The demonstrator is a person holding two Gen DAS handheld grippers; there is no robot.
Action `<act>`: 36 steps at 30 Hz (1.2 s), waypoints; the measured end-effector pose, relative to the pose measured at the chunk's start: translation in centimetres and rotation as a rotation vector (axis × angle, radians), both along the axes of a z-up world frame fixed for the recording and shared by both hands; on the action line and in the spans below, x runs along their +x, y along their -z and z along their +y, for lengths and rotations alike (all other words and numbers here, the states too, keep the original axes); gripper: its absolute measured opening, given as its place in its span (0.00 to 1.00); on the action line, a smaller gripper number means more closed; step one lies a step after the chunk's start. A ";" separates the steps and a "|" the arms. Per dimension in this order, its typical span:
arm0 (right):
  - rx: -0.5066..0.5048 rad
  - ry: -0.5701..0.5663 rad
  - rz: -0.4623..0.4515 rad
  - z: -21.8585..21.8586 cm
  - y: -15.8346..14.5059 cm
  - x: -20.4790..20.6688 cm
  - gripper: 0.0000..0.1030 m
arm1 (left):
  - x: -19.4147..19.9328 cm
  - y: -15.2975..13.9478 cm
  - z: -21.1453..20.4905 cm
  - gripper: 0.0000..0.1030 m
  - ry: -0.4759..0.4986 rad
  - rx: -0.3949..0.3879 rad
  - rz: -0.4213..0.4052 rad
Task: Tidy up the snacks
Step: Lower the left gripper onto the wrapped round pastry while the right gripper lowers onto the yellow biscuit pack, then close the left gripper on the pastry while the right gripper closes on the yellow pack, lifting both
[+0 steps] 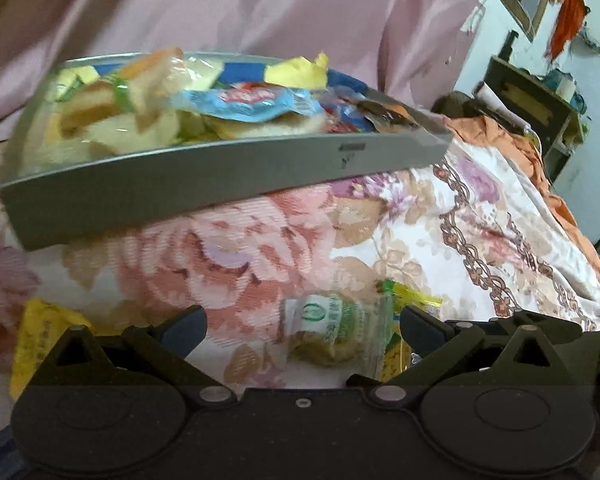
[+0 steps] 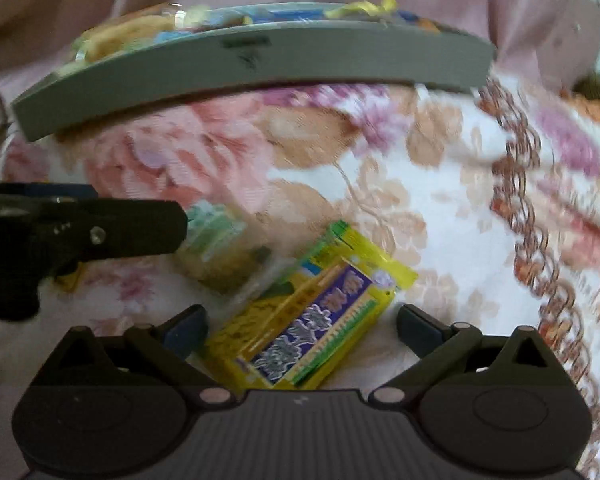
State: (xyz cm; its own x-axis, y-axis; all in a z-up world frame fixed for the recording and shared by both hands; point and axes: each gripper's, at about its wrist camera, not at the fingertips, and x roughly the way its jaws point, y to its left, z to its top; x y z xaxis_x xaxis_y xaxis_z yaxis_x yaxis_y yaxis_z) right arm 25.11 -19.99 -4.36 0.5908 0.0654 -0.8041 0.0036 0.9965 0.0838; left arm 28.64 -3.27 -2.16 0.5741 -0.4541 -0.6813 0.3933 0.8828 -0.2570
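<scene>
Flowered bedding in pink, peach and purple covers the surface, with a pale pink sheet bunched up behind it and an orange cloth lying toward the far right edge of the bed. Dark shelves stand against a light blue wall beyond that.

A grey tray sits at the far side of the bedding, close to the pink sheet. It is heaped with wrapped snacks: pale cakes in clear wrap at its left end, a blue packet in the middle, and a yellow wrapper near its back rim.

Nearer on the bedding, well apart from the tray, lie loose snacks. A clear packet with a green label holds a brown cake and rests between the fingers of the left gripper, whose jaws are spread wide and touch nothing. Just beside it lies a yellow packet with purple print, between the spread fingers of the right gripper, which also grips nothing. Another yellow packet lies at the near left edge of the bedding, partly hidden by the left gripper's frame.

In the right wrist view, the left gripper reaches in from the left, its tip just beside the green-labelled packet.
</scene>
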 end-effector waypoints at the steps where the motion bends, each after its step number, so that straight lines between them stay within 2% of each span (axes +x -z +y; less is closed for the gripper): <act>1: -0.008 -0.004 0.002 -0.1 0.0 -0.2 0.99 | 0.0 0.0 -0.3 0.99 0.010 -0.003 -0.002; 5: -0.019 -0.042 -0.009 -0.9 -0.1 -1.7 0.87 | -0.3 0.6 -0.9 0.99 0.051 0.014 0.001; 9: -0.005 -0.046 -0.021 -2.2 -0.1 -3.7 0.74 | -0.3 1.4 -1.6 0.90 0.073 0.039 0.015; 11: 0.001 -0.060 -0.034 -2.6 -0.2 -4.3 0.71 | -0.3 1.9 -2.3 0.86 0.088 0.044 0.016; 19: -0.041 -0.096 -0.066 -3.1 -0.5 -3.7 0.73 | 0.0 2.3 -3.9 0.71 0.075 0.092 -0.030; 26: -0.010 -0.096 -0.070 -3.3 0.3 -2.8 0.79 | -1.6 2.8 -3.0 0.62 0.030 0.055 -0.063; 28: -0.002 -0.101 -0.079 -3.2 0.3 -3.1 0.73 | -2.3 2.9 -2.7 0.60 0.019 0.043 -0.062; 30: -0.006 -0.116 -0.090 -3.0 0.2 -3.4 0.62 | -3.3 2.9 -2.1 0.59 0.004 0.029 -0.055; 32: -0.008 -0.127 -0.096 -2.7 -0.1 -3.8 0.54 | -4.3 3.0 -1.4 0.59 -0.016 0.008 -0.043; 36: 0.014 -0.124 -0.091 -2.4 -0.3 -4.7 0.52 | -7.4 3.0 0.3 0.58 -0.050 -0.004 -0.028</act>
State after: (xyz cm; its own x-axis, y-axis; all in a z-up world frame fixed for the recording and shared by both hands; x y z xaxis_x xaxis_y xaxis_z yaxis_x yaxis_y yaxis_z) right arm 20.38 -22.37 -4.01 0.6481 0.1536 -0.7459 -0.1276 0.9875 0.0925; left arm 21.28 -3.02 -5.15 0.6151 -0.4272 -0.6627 0.3558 0.9004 -0.2502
